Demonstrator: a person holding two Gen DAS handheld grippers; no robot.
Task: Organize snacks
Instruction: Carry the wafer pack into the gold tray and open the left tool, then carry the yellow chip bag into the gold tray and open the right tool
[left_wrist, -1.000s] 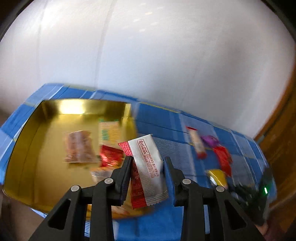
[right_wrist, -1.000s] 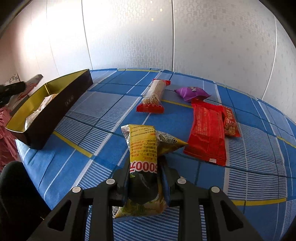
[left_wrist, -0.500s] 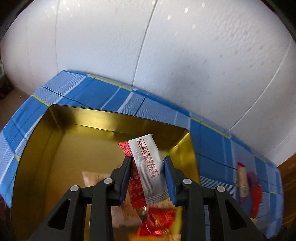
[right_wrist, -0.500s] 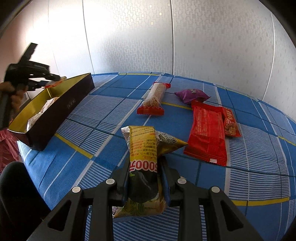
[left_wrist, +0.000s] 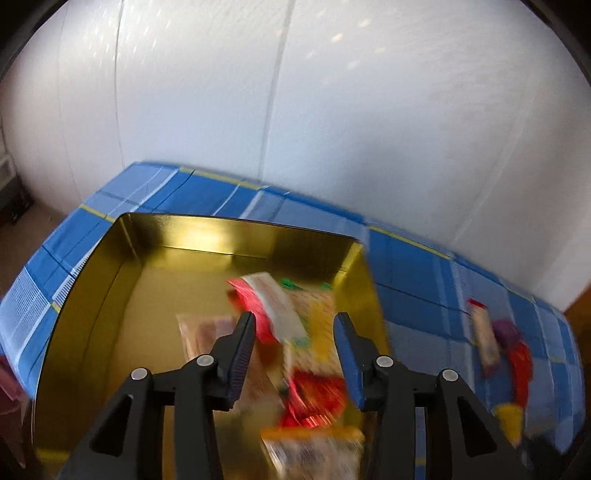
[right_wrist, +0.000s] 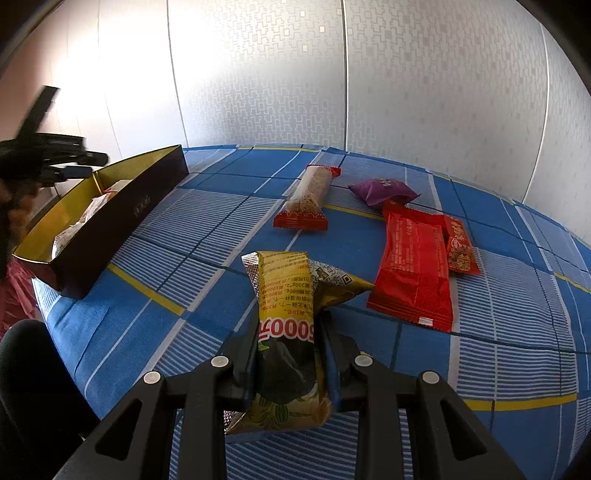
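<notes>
Hovering over the gold-lined tin (left_wrist: 96, 280), left gripper (left_wrist: 293, 354) points down into it at a slant, jaws opening, pads clear of the red-and-white sachet (left_wrist: 269, 306), which sits blurred between them, lower centre of the left wrist view; can't tell if it is falling or already lying on the pile. Tin holds several packets: a pale pinkish one (left_wrist: 199, 332) left of the jaws, a yellow-orange one (left_wrist: 317, 321), a shiny red one (left_wrist: 317, 398) and another at the bottom edge, all motion-blurred. Right gripper (right_wrist: 288, 354) angled down over the tabletop (right_wrist: 155, 266) with its blue check cloth, jaws closed on a yellow-and-black snack bag (right_wrist: 286, 332), lower centre of the right wrist view. Loose snacks beyond it: cereal bar with red ends (right_wrist: 308, 199) upper centre, purple packet (right_wrist: 382, 190) to its right, large red packet (right_wrist: 415, 269) at right with a small red one (right_wrist: 460, 247) touching its right edge. Tin's dark outer wall at left of that view, well apart from the held bag; nothing between them on the cloth.
</notes>
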